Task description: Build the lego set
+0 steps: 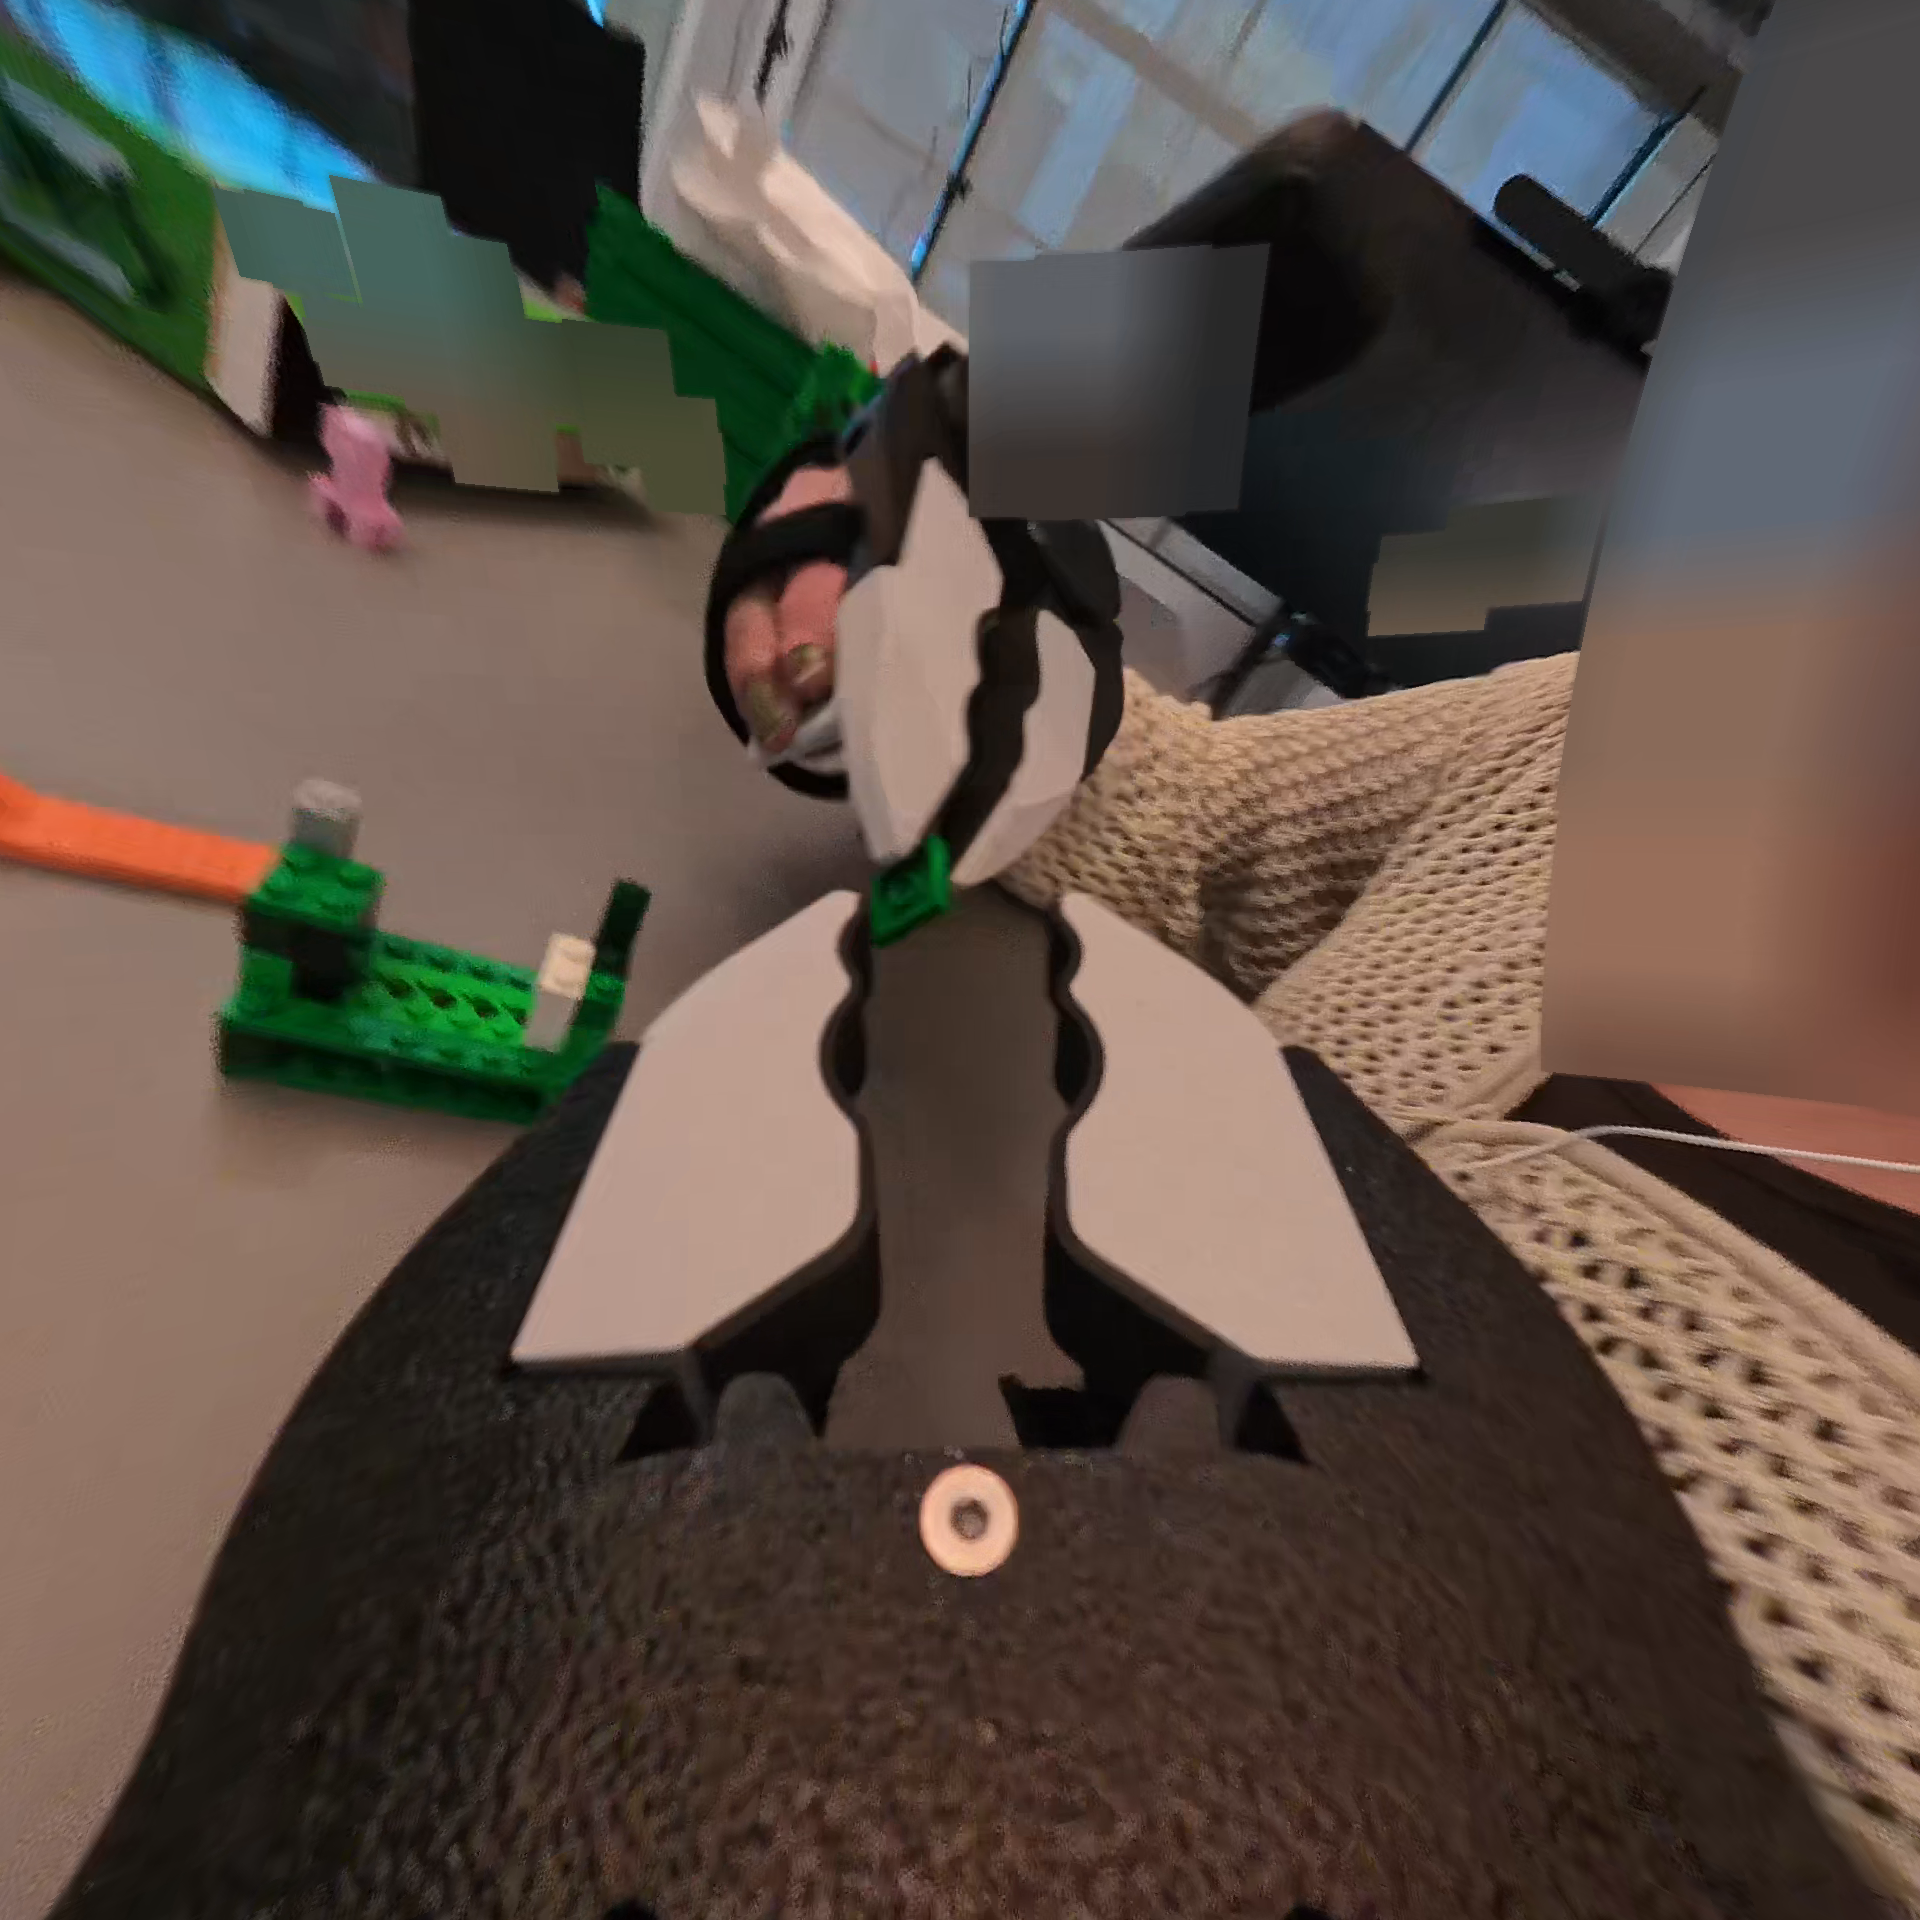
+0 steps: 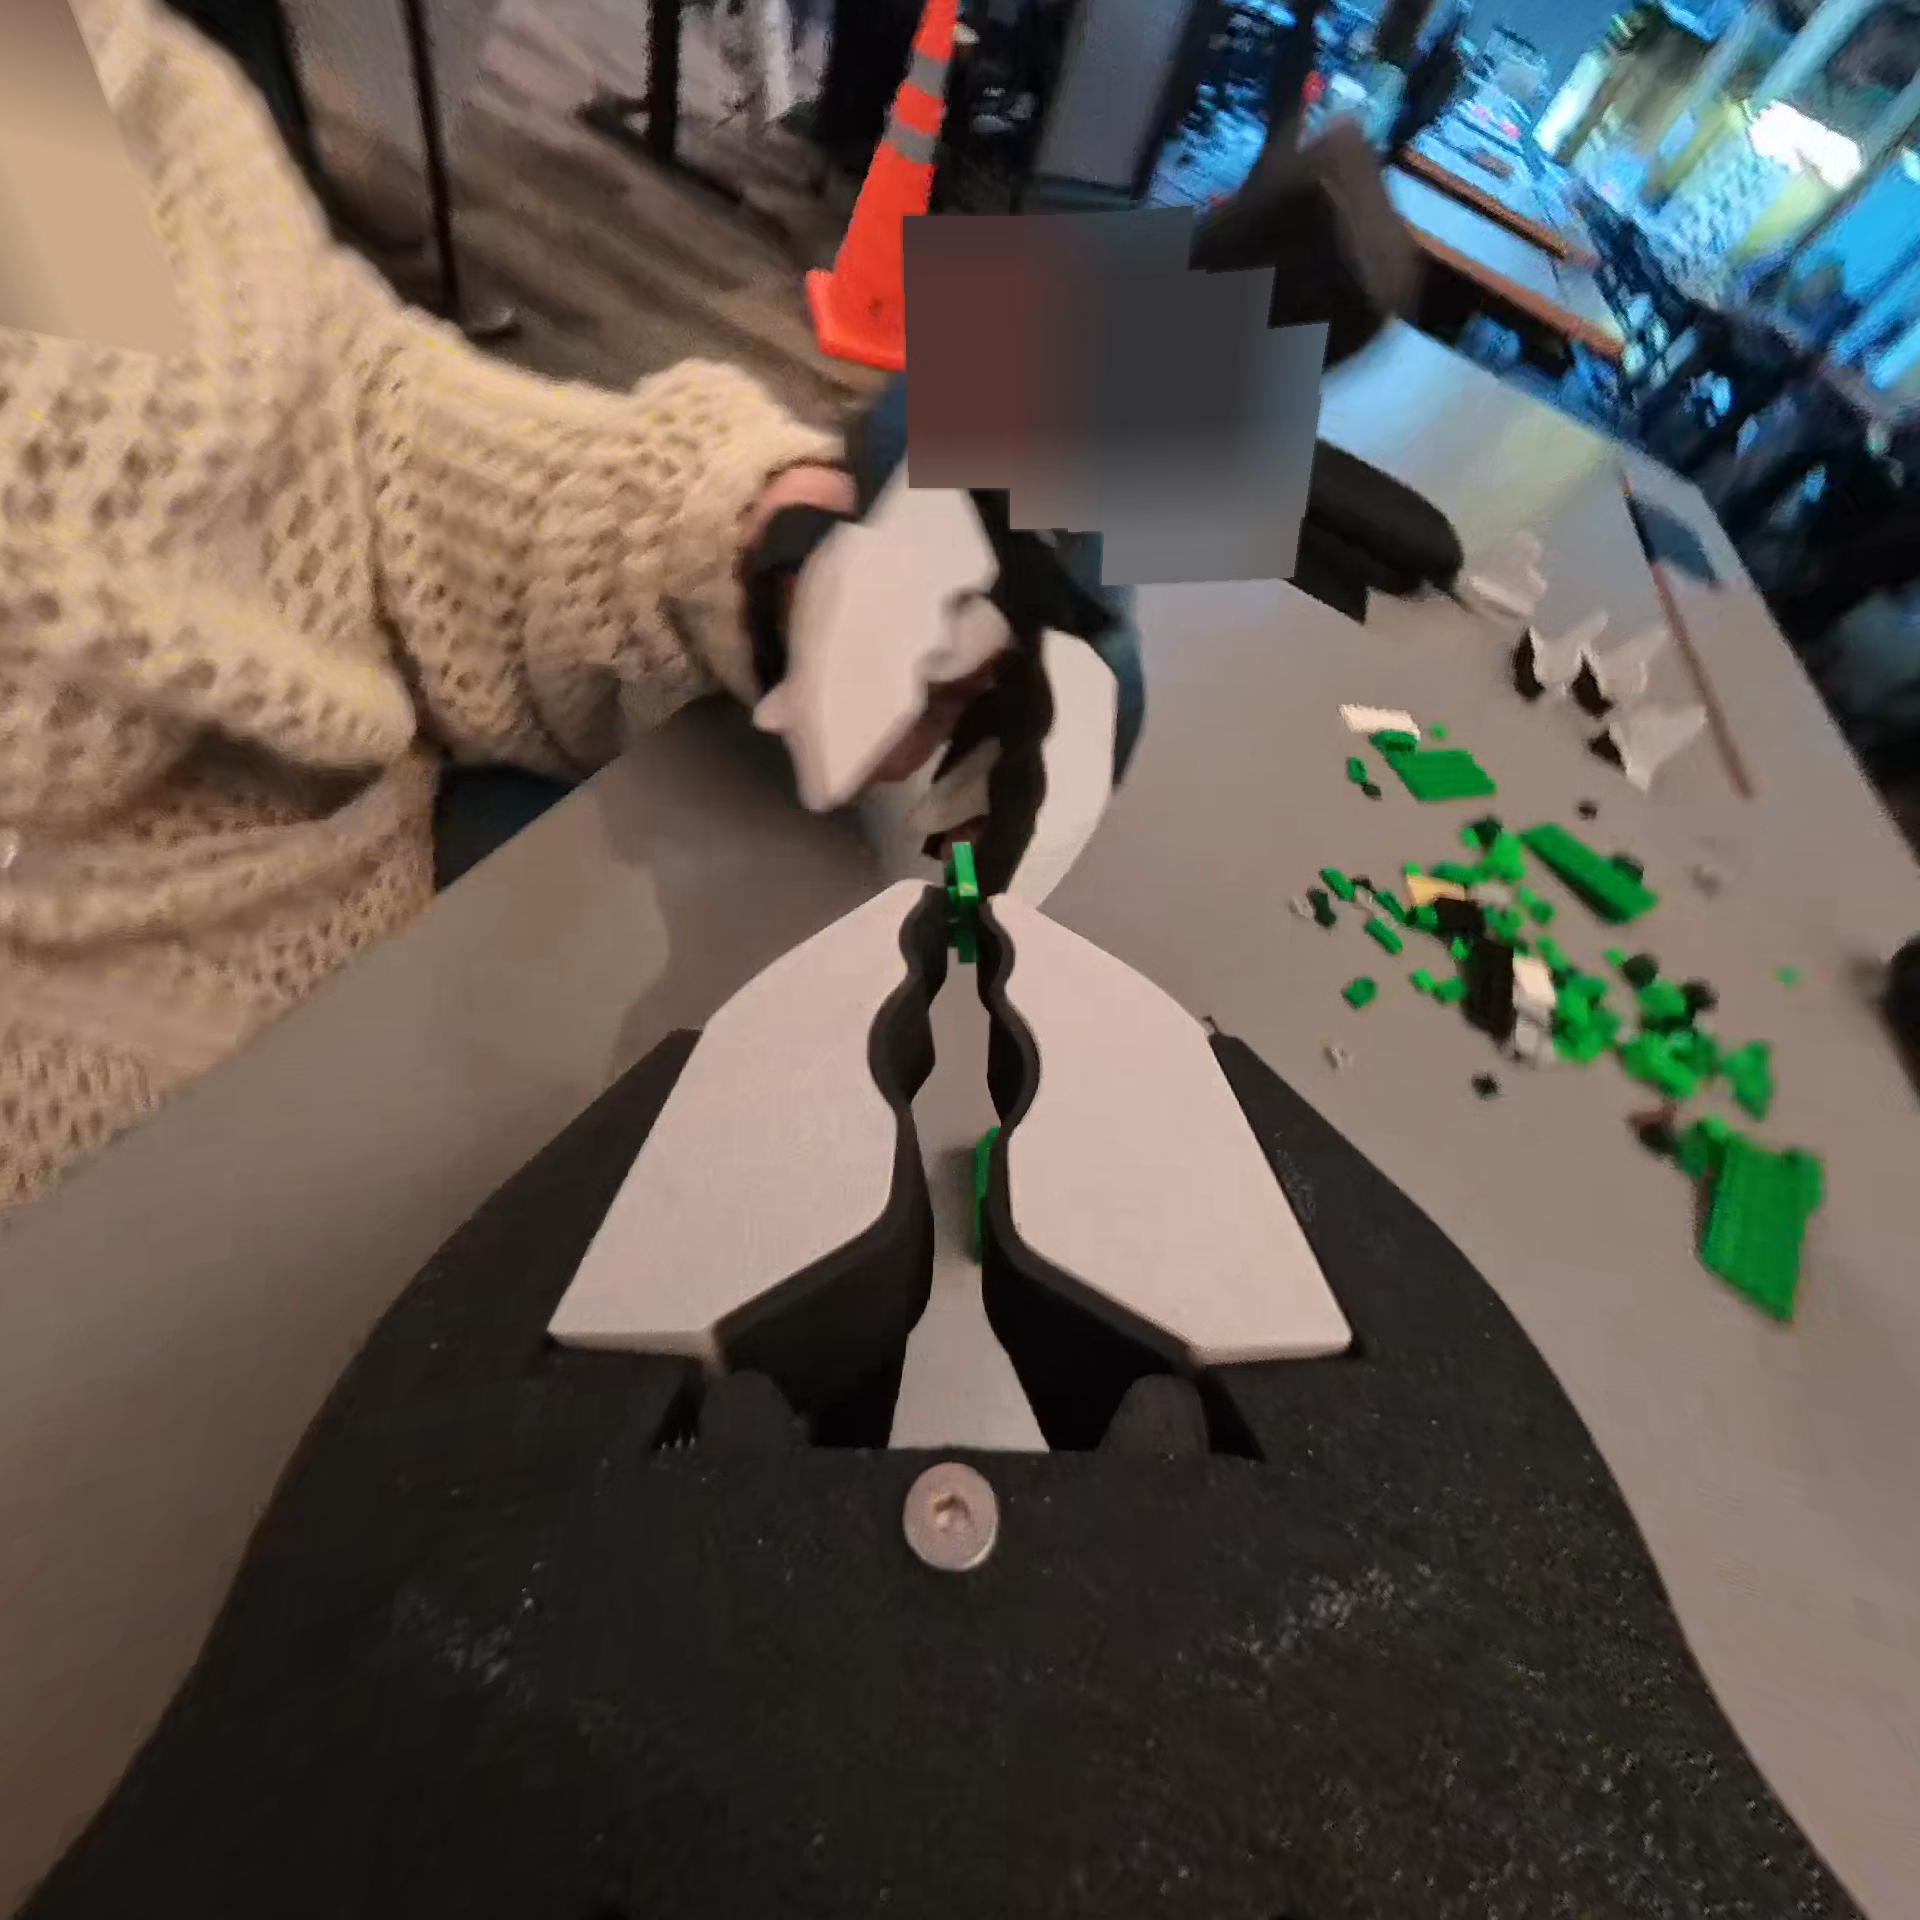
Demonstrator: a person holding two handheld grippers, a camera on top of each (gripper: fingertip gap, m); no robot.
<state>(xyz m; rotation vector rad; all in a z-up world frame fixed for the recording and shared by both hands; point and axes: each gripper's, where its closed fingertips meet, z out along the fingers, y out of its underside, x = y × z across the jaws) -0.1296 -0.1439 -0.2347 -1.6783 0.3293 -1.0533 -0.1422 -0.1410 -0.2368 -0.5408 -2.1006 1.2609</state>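
My right gripper is shut on a small green lego piece, held above the grey table. In the left wrist view the right gripper comes in from above with the piece at its tips. My left gripper is open, and its left fingertip touches or nearly touches the piece. The left gripper also shows in the right wrist view, facing mine. A partial green build with grey and white bricks on it sits on the table to the left.
An orange flat tool lies beside the build, and a pink figure and a green box are farther back. Loose green, black and white bricks and a green plate lie to the right. A cream knitted sleeve is close by. The grippers are tip to tip, or close to it. From either gripper's tips it is about 30 cm to the pink figure.
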